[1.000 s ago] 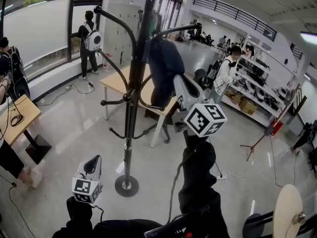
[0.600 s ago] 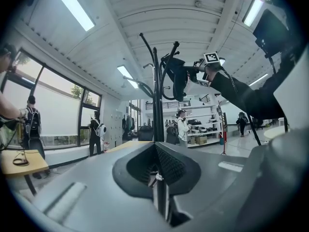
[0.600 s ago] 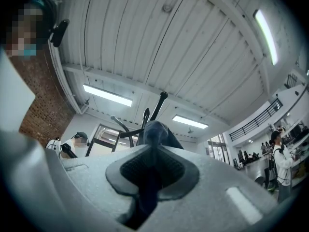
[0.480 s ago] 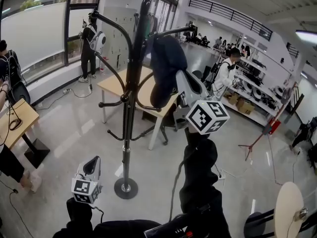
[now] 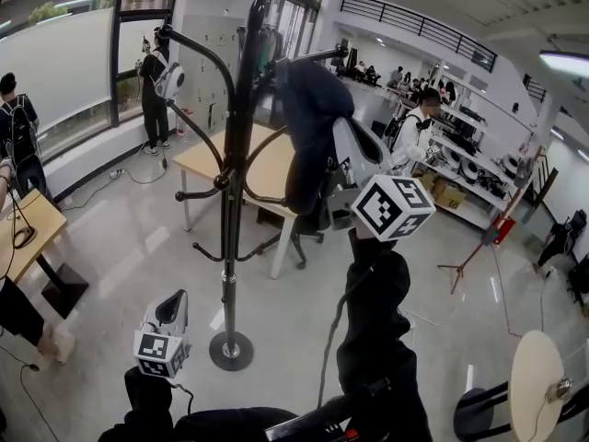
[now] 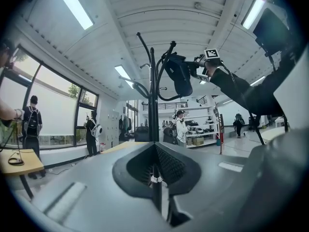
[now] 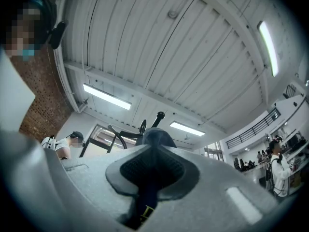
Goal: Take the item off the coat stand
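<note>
A black coat stand (image 5: 228, 210) rises from a round base on the grey floor in the head view. A dark blue fabric item (image 5: 308, 127) hangs from its upper right hook. My right gripper (image 5: 335, 145) is raised to that item and shut on it. In the right gripper view a dark strip of the dark blue item (image 7: 153, 139) runs between the jaws of the right gripper (image 7: 150, 178). My left gripper (image 5: 173, 300) hangs low, left of the base, shut with nothing in it. The left gripper view shows the left gripper (image 6: 155, 178), the coat stand (image 6: 153, 105) and the dark blue item (image 6: 179, 76) from below.
A wooden table (image 5: 207, 159) and an office chair stand just behind the stand. Another wooden table (image 5: 32, 215) is at the left edge. People stand by the window (image 5: 155, 81) and by shelves (image 5: 416, 136) at the right. A red tripod (image 5: 479, 256) stands to the right.
My right gripper has risen a little with the dark item in it. The view has drifted, so the stand sits further left. The left gripper has stayed where it was.
</note>
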Action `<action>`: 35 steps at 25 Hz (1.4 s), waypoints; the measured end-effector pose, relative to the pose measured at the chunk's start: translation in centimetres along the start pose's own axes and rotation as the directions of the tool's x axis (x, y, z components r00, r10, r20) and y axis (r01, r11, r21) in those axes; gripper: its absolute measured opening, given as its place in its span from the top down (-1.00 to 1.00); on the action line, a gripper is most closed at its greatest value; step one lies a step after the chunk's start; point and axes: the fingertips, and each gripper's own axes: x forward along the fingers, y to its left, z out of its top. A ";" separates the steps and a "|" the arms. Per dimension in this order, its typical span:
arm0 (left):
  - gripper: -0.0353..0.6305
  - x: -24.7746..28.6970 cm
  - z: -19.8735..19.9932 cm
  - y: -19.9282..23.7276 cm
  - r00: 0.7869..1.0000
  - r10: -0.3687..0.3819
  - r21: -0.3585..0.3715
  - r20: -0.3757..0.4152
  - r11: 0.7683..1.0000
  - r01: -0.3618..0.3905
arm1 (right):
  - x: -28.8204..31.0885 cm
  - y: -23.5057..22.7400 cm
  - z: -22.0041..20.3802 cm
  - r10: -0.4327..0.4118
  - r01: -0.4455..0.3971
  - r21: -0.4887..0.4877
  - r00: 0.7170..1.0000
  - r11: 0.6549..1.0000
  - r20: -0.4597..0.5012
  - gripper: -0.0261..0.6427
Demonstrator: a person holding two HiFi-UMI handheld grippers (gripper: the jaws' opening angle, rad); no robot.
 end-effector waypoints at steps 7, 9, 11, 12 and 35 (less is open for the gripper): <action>0.88 -0.2 0.1 -0.2 1.000 0.001 -0.004 0.006 1.000 -0.001 | 0.0 -0.5 1.9 -0.015 0.016 -0.016 1.000 1.000 0.021 0.82; 0.88 -0.4 0.0 0.0 1.000 0.005 -0.006 0.005 1.000 -0.005 | 0.0 -0.6 2.2 -0.020 0.020 -0.014 1.000 1.000 0.024 0.82; 0.88 -0.6 0.1 0.0 1.000 0.007 -0.006 0.006 1.000 -0.007 | 0.0 -0.7 2.5 -0.024 0.024 -0.013 0.999 1.000 0.027 0.82; 0.88 -0.7 0.2 0.0 1.000 0.008 -0.008 0.008 1.000 -0.008 | 0.0 -0.8 2.8 -0.027 0.027 -0.013 0.999 1.000 0.029 0.82; 0.88 -0.7 -0.4 -0.5 1.000 0.000 -0.022 0.009 1.000 0.000 | -1.5 -3.0 7.9 -0.076 0.080 -0.046 0.994 0.996 0.076 0.82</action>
